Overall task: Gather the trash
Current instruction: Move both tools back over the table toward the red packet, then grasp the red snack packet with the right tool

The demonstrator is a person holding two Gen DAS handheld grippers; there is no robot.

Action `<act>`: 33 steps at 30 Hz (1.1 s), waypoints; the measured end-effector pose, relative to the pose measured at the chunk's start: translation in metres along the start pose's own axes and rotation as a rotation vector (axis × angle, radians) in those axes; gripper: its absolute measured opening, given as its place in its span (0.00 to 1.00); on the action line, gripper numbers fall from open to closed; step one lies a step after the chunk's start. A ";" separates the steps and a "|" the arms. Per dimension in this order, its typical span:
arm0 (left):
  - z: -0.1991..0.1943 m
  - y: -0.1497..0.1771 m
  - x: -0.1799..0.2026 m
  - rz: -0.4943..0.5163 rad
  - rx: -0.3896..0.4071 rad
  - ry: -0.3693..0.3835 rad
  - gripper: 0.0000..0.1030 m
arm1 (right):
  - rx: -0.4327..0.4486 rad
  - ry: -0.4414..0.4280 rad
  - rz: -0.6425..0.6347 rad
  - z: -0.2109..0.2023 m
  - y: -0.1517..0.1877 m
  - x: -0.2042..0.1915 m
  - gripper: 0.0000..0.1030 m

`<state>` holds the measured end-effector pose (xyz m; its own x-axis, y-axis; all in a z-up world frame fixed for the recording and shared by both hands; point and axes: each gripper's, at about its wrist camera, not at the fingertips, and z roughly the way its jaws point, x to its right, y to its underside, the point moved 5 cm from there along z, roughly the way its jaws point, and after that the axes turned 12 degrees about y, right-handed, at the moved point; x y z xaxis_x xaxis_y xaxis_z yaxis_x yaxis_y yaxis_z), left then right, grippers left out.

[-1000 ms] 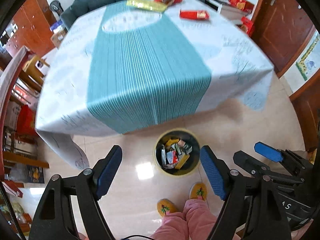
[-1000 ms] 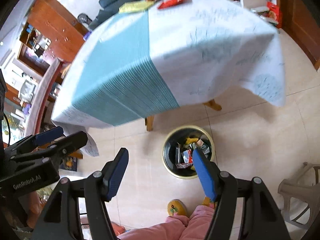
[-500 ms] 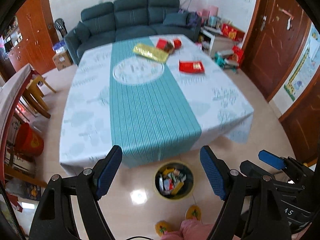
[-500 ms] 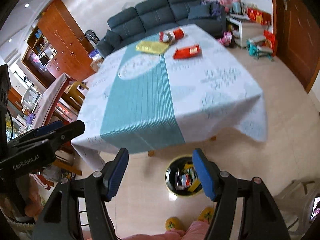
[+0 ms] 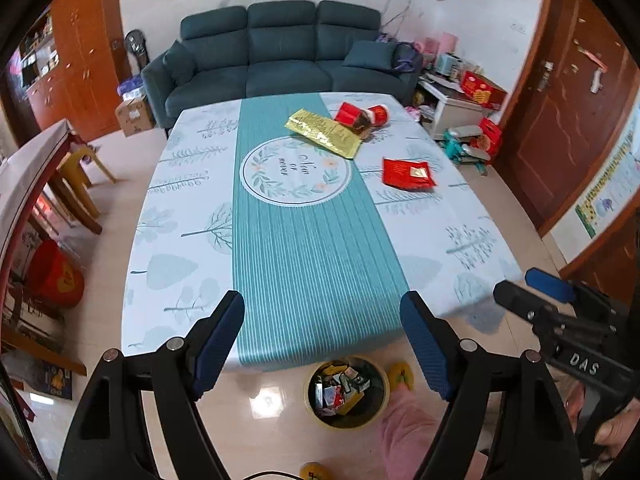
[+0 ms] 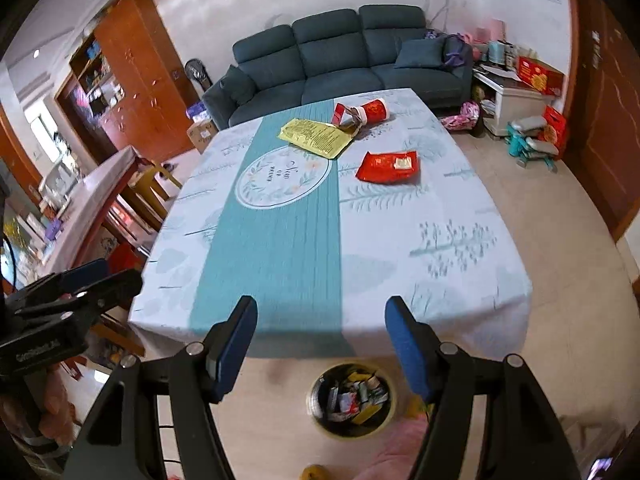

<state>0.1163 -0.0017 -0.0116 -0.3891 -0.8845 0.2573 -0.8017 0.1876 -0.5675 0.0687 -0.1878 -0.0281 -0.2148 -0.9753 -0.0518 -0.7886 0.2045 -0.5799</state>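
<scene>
Blue-padded jaws of left gripper and right gripper: spread wide, nothing held. Directly below, on floor: yellow-rimmed bin, already loaded with wrappers. Step in hand, by judgement: reach for next piece of trash. Nearest target: red packet, right of teal stripe on surface, well beyond jaws. Farther: gold packet, then red cup at far edge. Next move: extend forward over surface, lower, close on red packet.

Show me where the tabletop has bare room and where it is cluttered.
Bare: the whole near half of the table, from the round print back to the near edge. Crowded: the far right corner, where the gold packet, red cup and small red carton cluster; the red packet lies apart, nearer.
</scene>
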 end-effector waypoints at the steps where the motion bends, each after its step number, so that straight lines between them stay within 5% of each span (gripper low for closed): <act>1: 0.009 -0.007 -0.003 -0.016 -0.003 -0.008 0.76 | -0.006 -0.002 -0.023 0.013 -0.012 0.003 0.65; 9: 0.092 -0.067 -0.016 -0.210 -0.068 -0.063 0.76 | -0.064 -0.055 -0.195 0.108 -0.094 0.028 0.65; 15: 0.152 -0.104 -0.006 -0.327 -0.111 -0.088 0.76 | -0.151 -0.071 -0.444 0.189 -0.150 0.047 0.65; 20: 0.188 -0.116 0.002 -0.380 -0.175 -0.114 0.76 | -0.166 -0.091 -0.639 0.236 -0.176 0.051 0.76; 33: 0.228 -0.118 -0.006 -0.484 -0.258 -0.154 0.76 | -0.278 -0.254 -0.924 0.295 -0.156 0.023 0.79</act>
<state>0.3168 -0.1159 -0.1241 0.1052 -0.9440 0.3126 -0.9646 -0.1733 -0.1988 0.3569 -0.2667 -0.1790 0.6552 -0.7437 0.1326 -0.6979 -0.6631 -0.2707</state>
